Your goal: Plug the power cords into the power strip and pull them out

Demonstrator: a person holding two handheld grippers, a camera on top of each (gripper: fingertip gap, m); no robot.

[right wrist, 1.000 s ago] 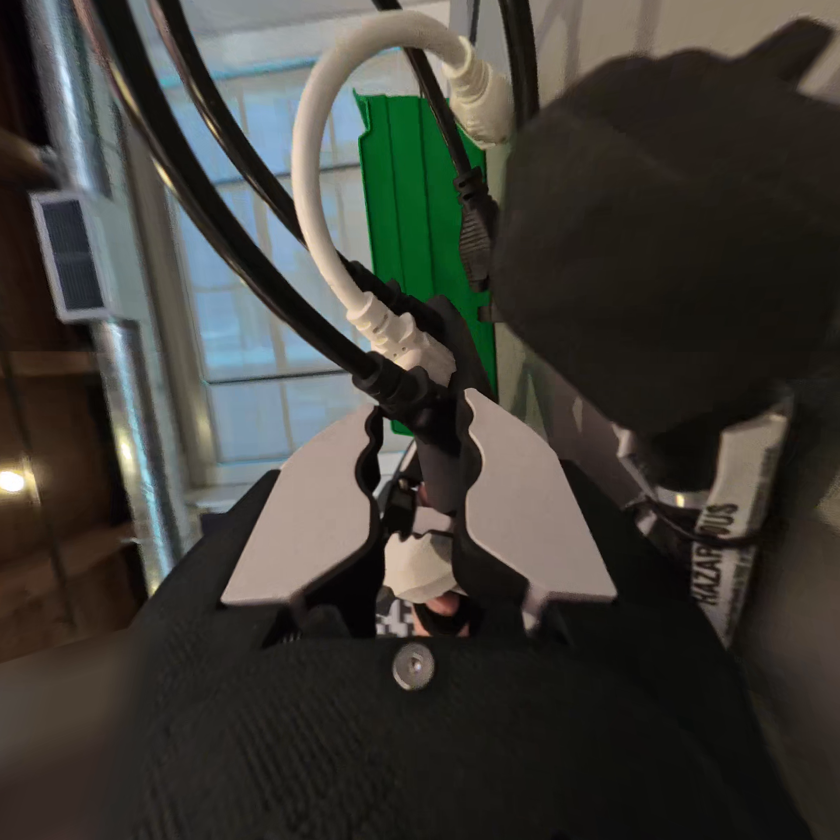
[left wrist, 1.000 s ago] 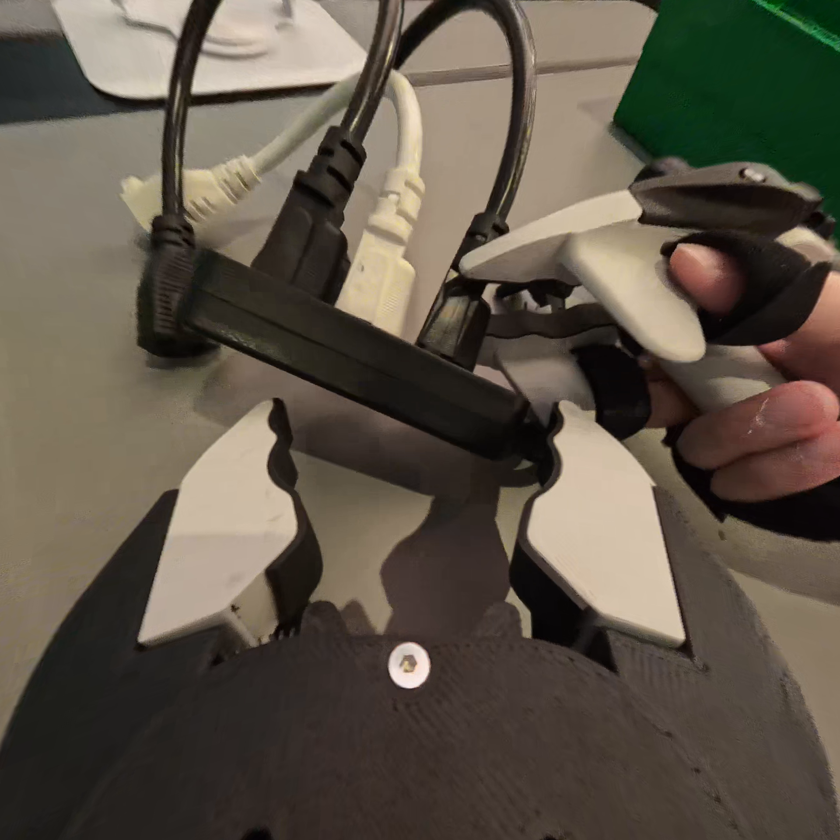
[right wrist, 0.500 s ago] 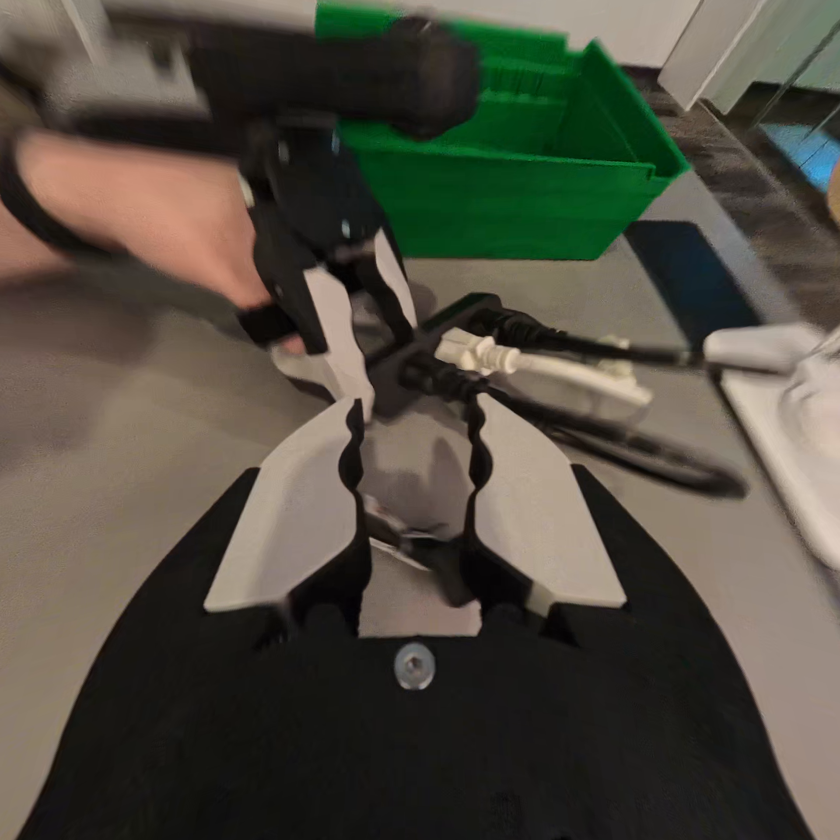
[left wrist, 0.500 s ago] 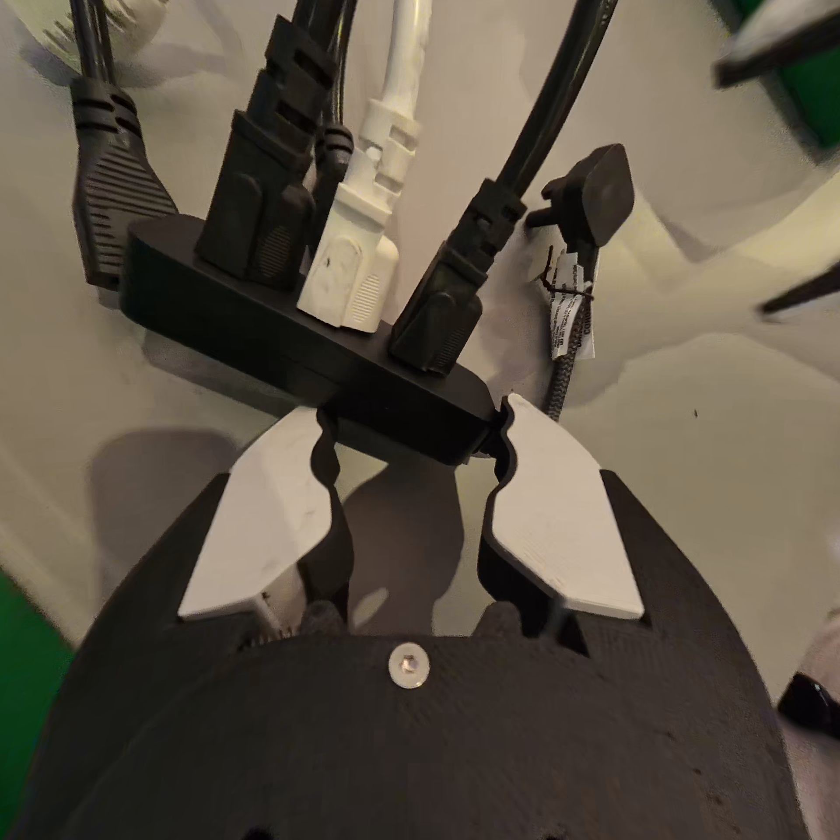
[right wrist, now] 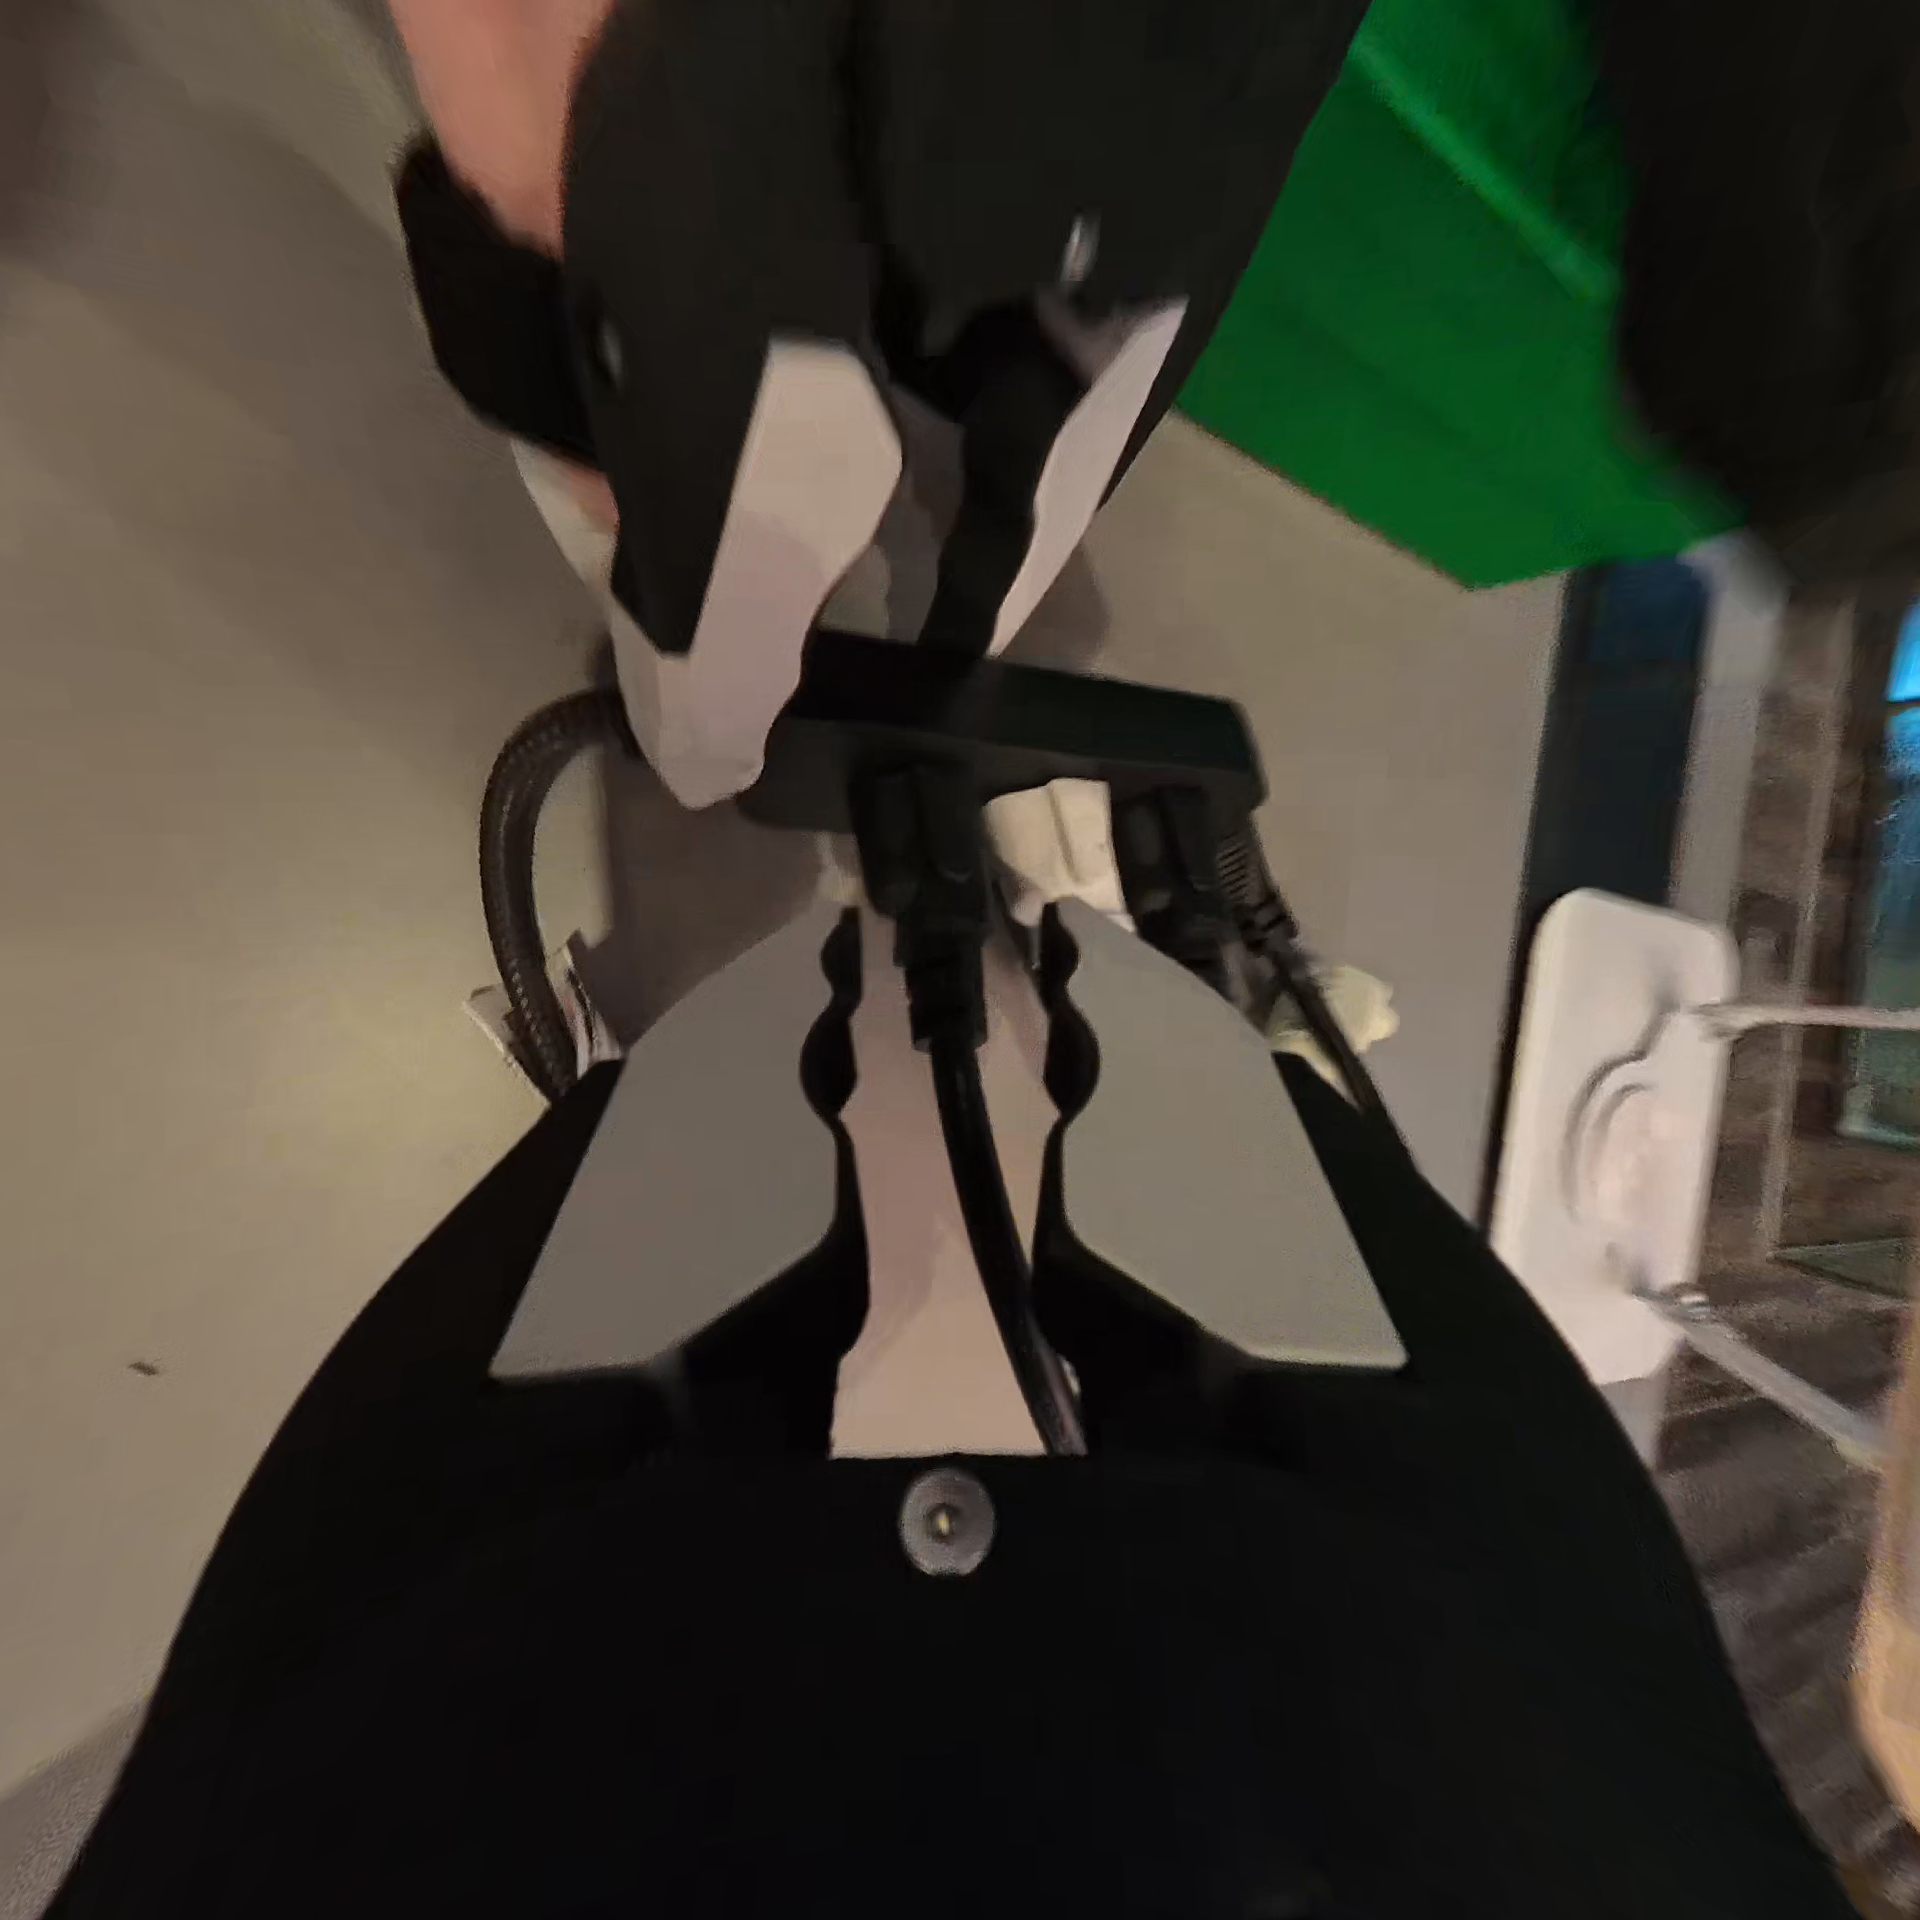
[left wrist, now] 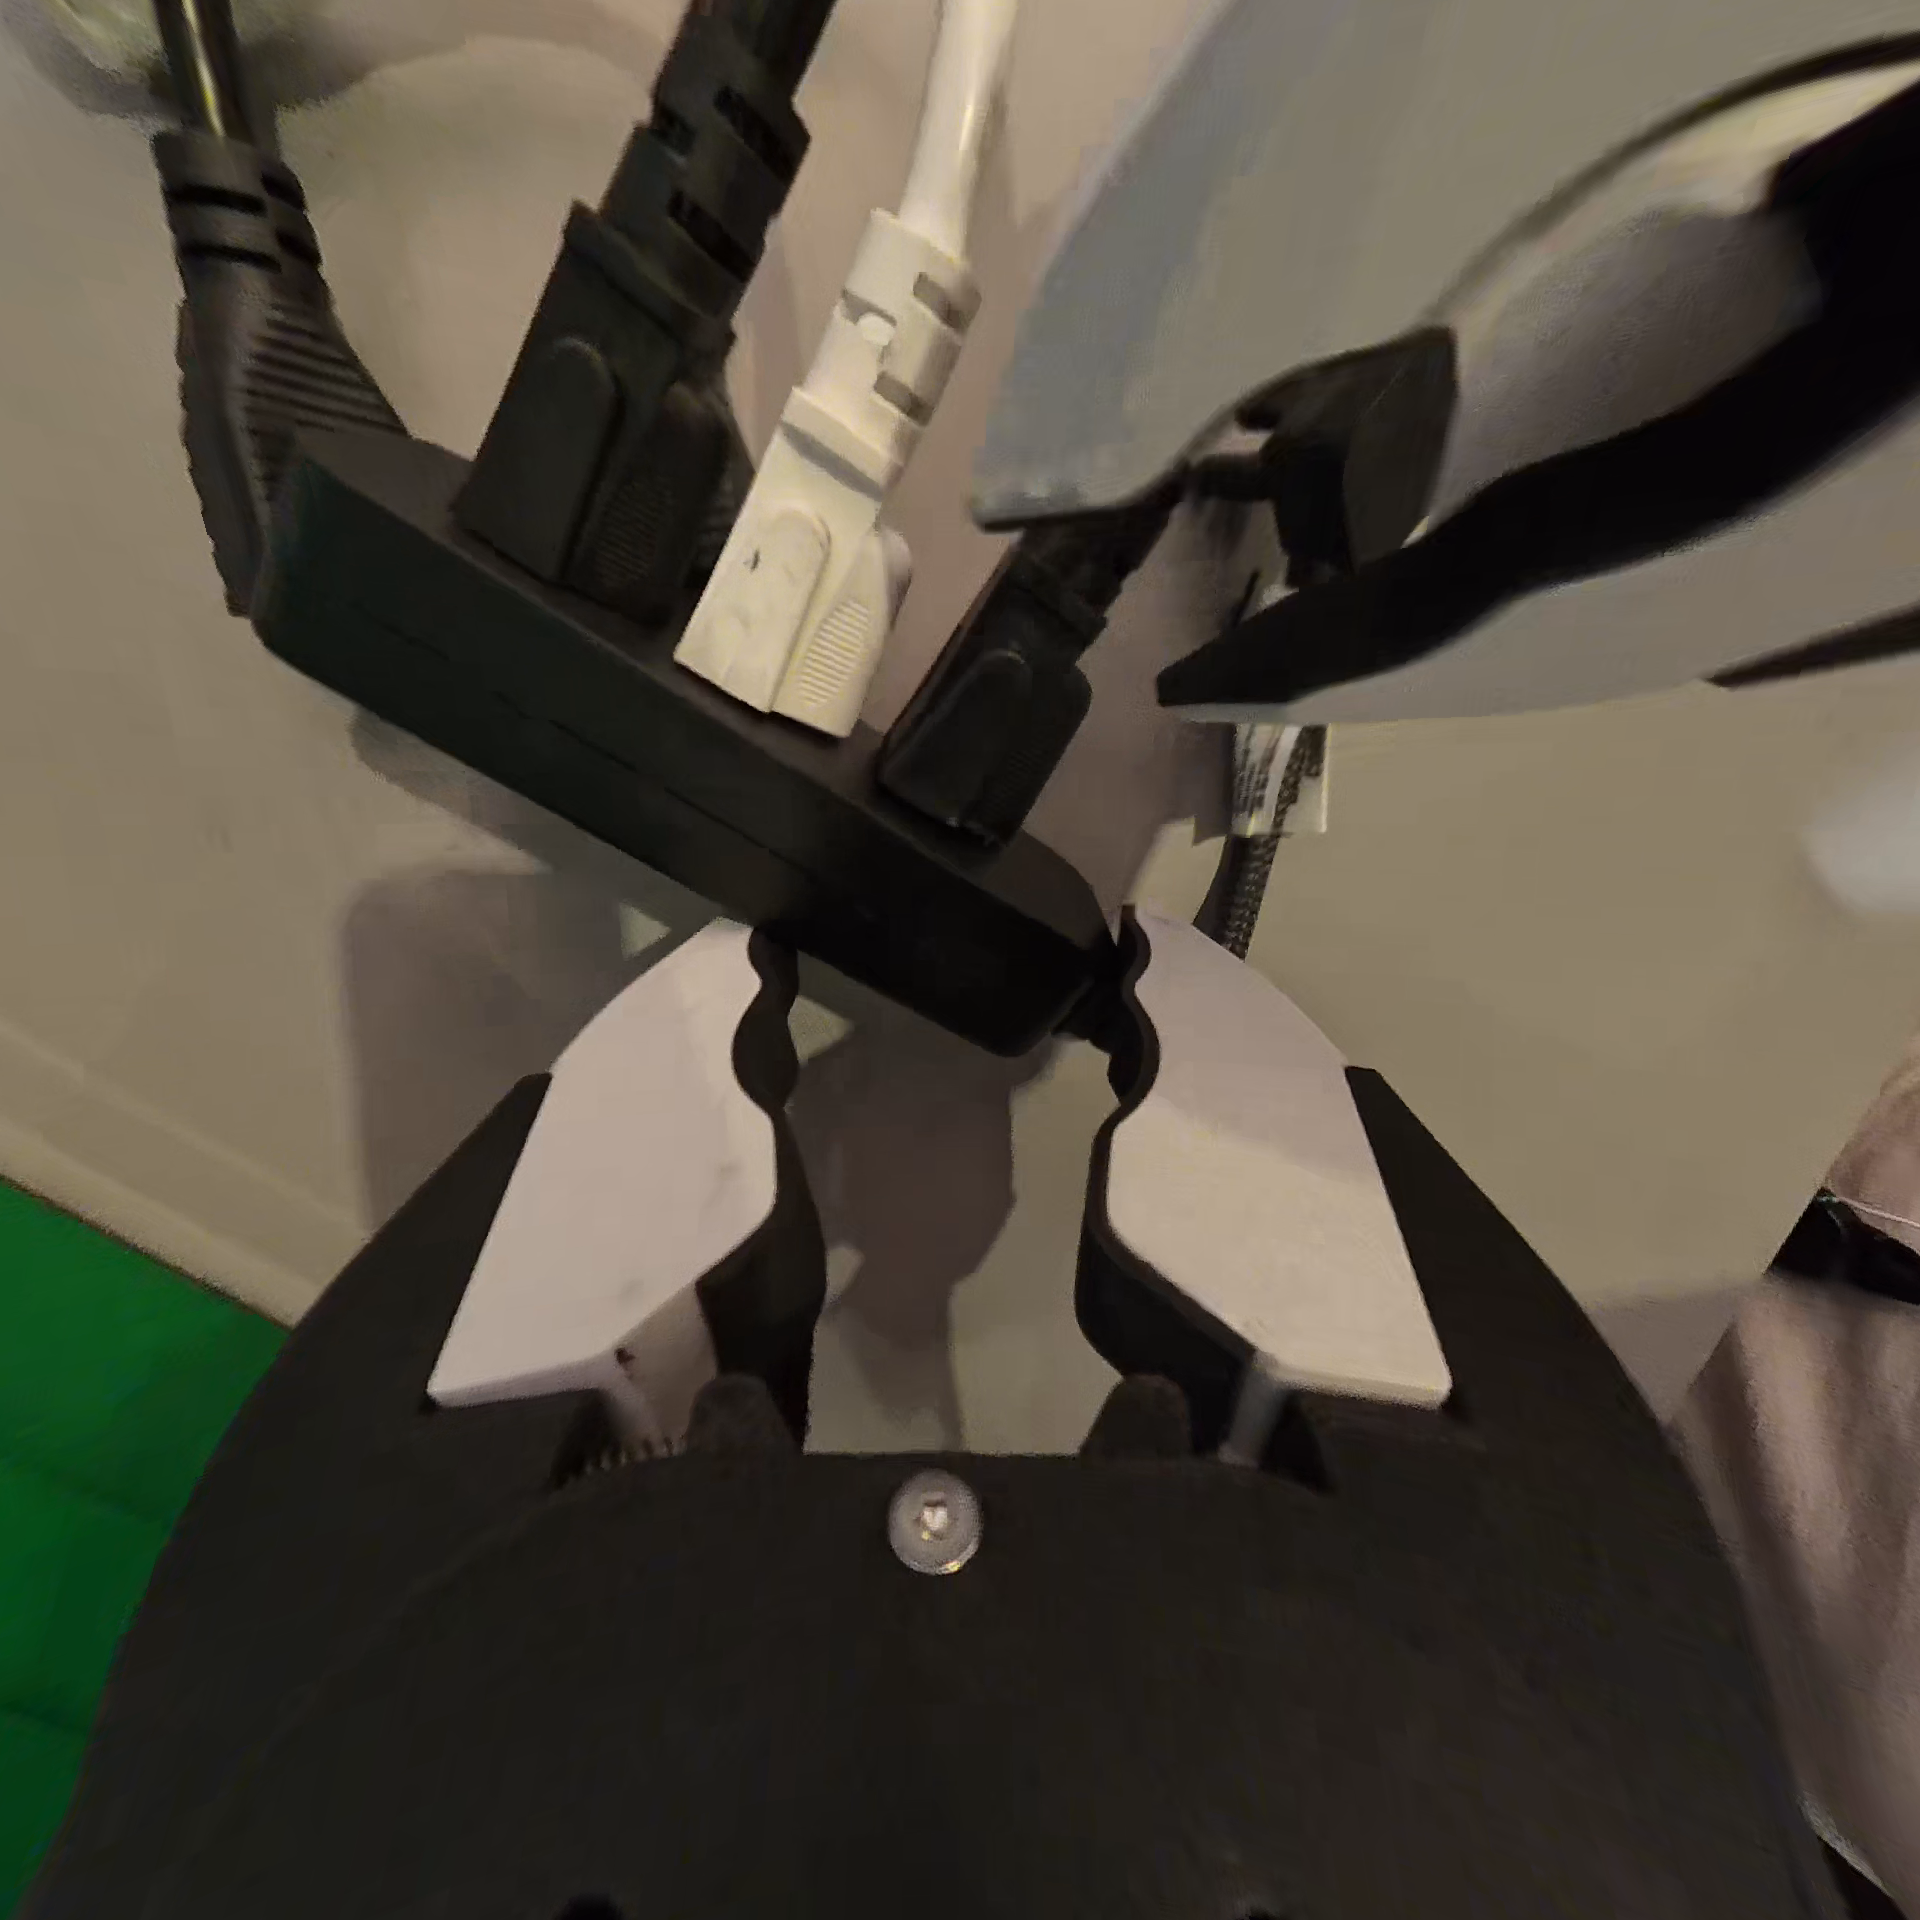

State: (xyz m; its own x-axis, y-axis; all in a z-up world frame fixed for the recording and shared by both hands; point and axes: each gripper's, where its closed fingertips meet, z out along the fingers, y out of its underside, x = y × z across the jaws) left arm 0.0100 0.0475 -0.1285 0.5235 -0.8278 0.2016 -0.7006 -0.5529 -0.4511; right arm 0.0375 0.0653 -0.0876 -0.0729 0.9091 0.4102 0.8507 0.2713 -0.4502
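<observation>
A black power strip (left wrist: pixel 582 665) is held tilted above the grey table, also in the right wrist view (right wrist: pixel 1049 717). Plugged into it are a black plug (left wrist: pixel 603 468), a white plug (left wrist: pixel 821 582) and a nearer black plug (left wrist: pixel 987 727). A further black cord plug (left wrist: pixel 239 343) sits at its far end. My left gripper (left wrist: pixel 945 945) is shut on the strip's near end; it also shows in the right wrist view (right wrist: pixel 862 675). My right gripper (right wrist: pixel 948 935) is open, its fingers straddling the nearer black plug (right wrist: pixel 925 883) and its cord without clamping them. It enters the left wrist view from the upper right (left wrist: pixel 1075 597).
A green bin (right wrist: pixel 1455 364) stands behind the strip, with a corner in the left wrist view (left wrist: pixel 104 1403). A white tray (right wrist: pixel 1600 1091) lies at the right. A braided cord with a white tag (left wrist: pixel 1278 790) hangs beside the strip's held end. The gap from one gripper's tips to the other's is roughly 6 cm.
My left gripper closed onto the strip's near end and raised it. My right gripper swung away, then came back in and now has its fingers around the nearer black plug.
</observation>
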